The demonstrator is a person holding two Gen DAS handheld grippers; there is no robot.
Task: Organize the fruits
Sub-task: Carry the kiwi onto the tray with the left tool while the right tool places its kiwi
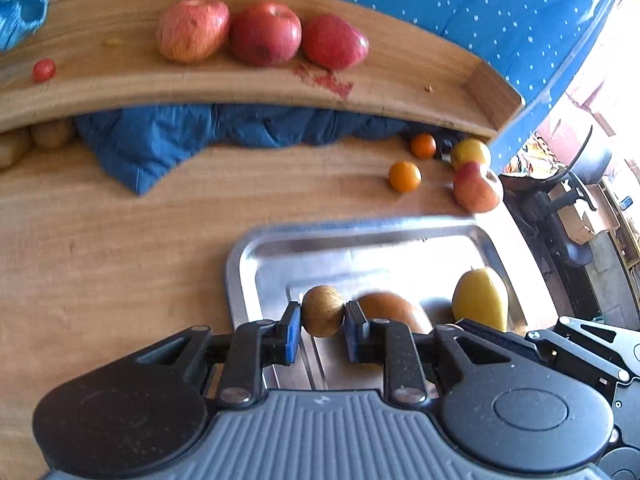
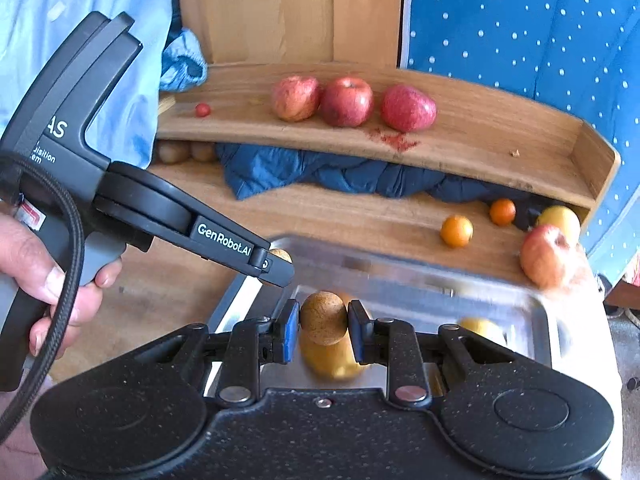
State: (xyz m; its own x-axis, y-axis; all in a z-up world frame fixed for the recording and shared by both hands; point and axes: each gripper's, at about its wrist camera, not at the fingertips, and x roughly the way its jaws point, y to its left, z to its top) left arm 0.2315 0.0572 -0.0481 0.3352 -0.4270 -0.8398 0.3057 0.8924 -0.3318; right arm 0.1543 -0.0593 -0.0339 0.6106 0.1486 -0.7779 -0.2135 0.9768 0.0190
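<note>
My left gripper (image 1: pixel 322 314) is shut on a brown kiwi (image 1: pixel 322 311) above the left part of a steel tray (image 1: pixel 240 264). Behind it in the tray lie an orange-brown fruit (image 1: pixel 394 310) and a yellow fruit (image 1: pixel 480 298). My right gripper (image 2: pixel 323 322) is shut on a second kiwi (image 2: pixel 323 318) over the same tray (image 2: pixel 400 270), with a blurred yellow fruit (image 2: pixel 332 360) under it. In the right wrist view the left gripper (image 2: pixel 276 266) reaches in from the left with its kiwi (image 2: pixel 282 255); a hand (image 2: pixel 40 280) holds its handle.
Three red apples (image 2: pixel 347 101) and a cherry tomato (image 2: pixel 203 109) sit on a raised wooden shelf (image 2: pixel 480 140). Under it lie a blue cloth (image 2: pixel 280 172) and kiwis (image 2: pixel 174 151). Two oranges (image 2: pixel 456 231) and two apples (image 2: pixel 546 256) lie near the table's right edge.
</note>
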